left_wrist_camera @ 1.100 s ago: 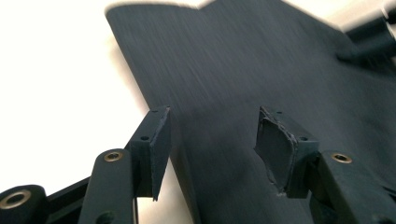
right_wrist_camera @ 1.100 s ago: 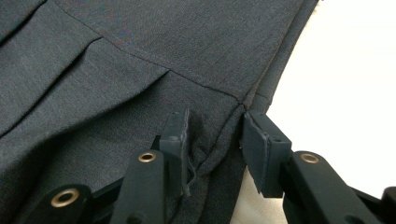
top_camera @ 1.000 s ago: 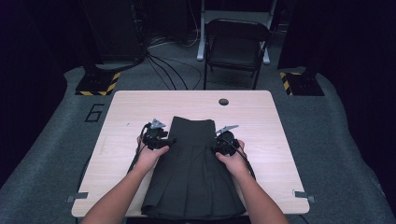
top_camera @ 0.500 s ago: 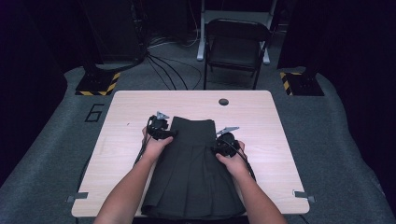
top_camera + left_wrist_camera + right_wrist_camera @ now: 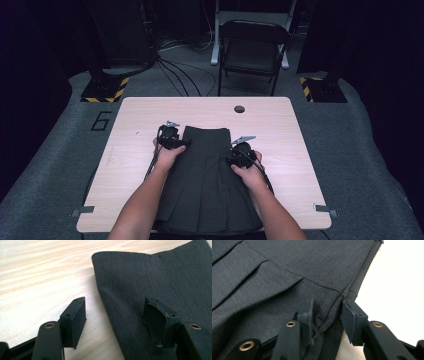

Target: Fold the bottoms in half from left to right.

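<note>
Two grippers at the dark skirt (image 5: 207, 180), centre of the frame.
Your left gripper (image 5: 115, 320) has just been opening, its jaws astride the skirt's edge; your right gripper (image 5: 325, 320) pinches a fold of its side seam.

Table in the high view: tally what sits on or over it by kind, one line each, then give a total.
Dark pleated skirt: 1
Hand-held gripper: 2, left hand-held gripper at the skirt's left edge, right hand-held gripper at its right edge
Round cable hole in the table top: 1
Total: 4
</note>
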The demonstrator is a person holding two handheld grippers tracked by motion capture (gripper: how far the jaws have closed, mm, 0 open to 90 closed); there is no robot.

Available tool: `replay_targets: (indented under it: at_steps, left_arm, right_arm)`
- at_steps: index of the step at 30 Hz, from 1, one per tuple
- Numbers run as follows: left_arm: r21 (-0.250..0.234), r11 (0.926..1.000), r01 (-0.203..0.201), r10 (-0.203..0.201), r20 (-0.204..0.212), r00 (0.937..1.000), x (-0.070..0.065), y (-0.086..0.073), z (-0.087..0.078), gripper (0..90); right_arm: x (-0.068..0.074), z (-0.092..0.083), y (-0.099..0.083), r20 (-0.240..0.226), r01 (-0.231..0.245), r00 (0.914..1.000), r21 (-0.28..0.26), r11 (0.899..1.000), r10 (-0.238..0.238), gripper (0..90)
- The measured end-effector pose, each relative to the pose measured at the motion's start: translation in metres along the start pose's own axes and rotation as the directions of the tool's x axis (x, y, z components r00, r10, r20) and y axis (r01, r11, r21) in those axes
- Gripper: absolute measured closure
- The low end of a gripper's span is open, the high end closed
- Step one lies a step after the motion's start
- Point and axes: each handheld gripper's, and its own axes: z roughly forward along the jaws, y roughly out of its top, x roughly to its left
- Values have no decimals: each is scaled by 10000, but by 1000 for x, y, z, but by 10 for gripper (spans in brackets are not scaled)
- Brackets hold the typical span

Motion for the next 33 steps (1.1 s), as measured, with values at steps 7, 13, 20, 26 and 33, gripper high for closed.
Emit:
replay_targets:
  at_steps: [7,13,20,26,33]
  left_arm:
    - [171,9993,-342,340,104,9994,-10,5,5,381]
    - [263,9997,8,-9,50,10000,-13,11,1,503]
    - [195,9998,97,-97,1,10000,-12,12,-5,744]
    - [-224,9997,-112,113,83,9999,-18,16,-13,850]
    - [-925,9917,-894,946,530,9941,-30,22,-33,857]
  right_arm:
    - [0,0,0,4,-7,10000,0,10000,7,617]
    - [0,0,0,1,1,10000,-8,10000,-1,617]
    - [0,0,0,-33,39,10000,29,10000,-39,617]
    - [0,0,0,-64,2,10000,25,10000,-2,617]
    - [0,0,-1,-51,-86,10000,-61,9999,86,618]
